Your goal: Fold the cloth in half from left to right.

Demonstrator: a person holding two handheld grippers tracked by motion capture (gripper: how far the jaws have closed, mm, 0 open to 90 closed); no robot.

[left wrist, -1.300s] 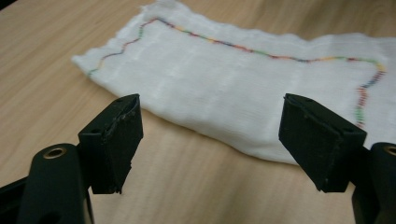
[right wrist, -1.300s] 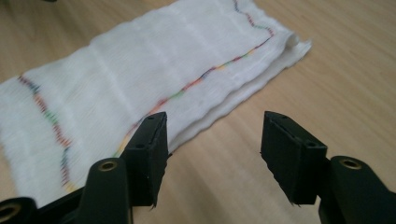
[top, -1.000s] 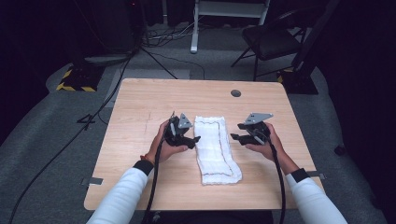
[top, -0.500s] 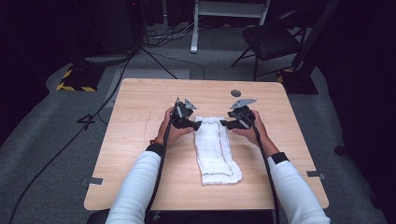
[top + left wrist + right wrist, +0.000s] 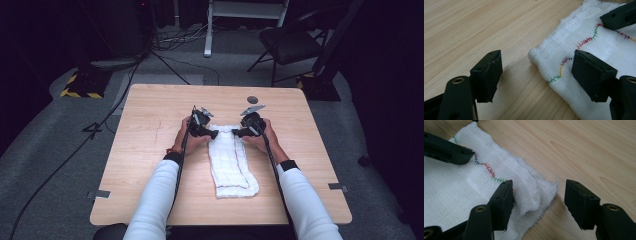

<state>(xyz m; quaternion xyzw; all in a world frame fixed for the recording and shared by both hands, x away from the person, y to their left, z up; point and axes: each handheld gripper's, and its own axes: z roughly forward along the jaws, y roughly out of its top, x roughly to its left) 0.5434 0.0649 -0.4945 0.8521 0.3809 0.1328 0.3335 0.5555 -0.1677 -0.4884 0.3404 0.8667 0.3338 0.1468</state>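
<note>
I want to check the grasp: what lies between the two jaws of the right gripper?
In the right gripper view, a far corner of the white cloth lies between the open jaws of the right gripper, with bare wooden table beside it. The pads do not press it.

From above, the far end of the white cloth (image 5: 231, 160) is hidden under both hands, and the small dark disc (image 5: 252, 99) on the worktop (image 5: 150, 150) is too small to identify. The folding chair (image 5: 295, 42) is cut off at the top.
</note>
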